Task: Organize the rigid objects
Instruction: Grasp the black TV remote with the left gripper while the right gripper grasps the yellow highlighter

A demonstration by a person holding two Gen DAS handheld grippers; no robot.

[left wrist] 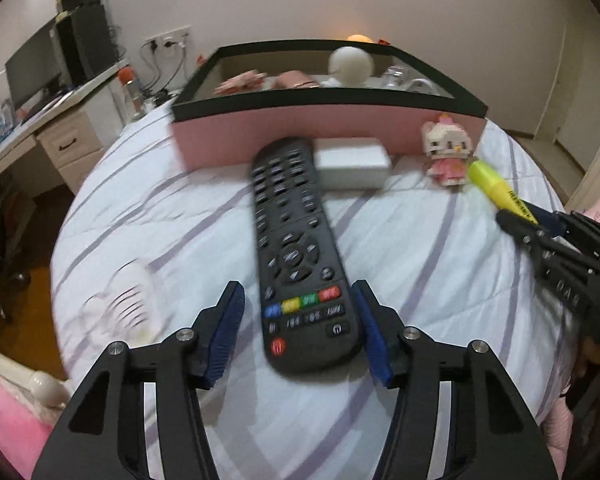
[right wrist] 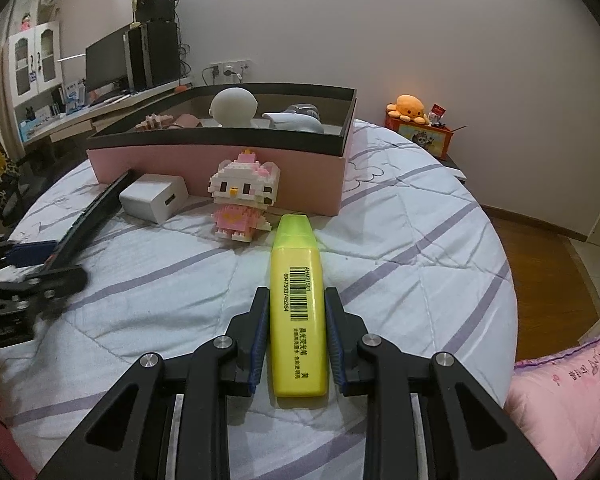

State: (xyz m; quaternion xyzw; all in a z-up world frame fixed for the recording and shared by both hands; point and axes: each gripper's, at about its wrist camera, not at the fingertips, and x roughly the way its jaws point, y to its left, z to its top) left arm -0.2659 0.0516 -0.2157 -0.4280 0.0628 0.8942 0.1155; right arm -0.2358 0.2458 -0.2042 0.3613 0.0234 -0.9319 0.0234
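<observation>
Lay between left gripper (left wrist: 302, 330) pads on bed (left wrist: 420, 264): rigid, light, slick remote (left wrist: 296, 256); jaws half-open, apparently not yet pressing; best pinched across narrow sides. Right gripper (right wrist: 296, 334) clamped highlighter (right wrist: 299, 308).

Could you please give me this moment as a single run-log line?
left gripper: open, fingers straddling remote | right gripper: shut on highlighter | pink box: behind both, partly filled
</observation>
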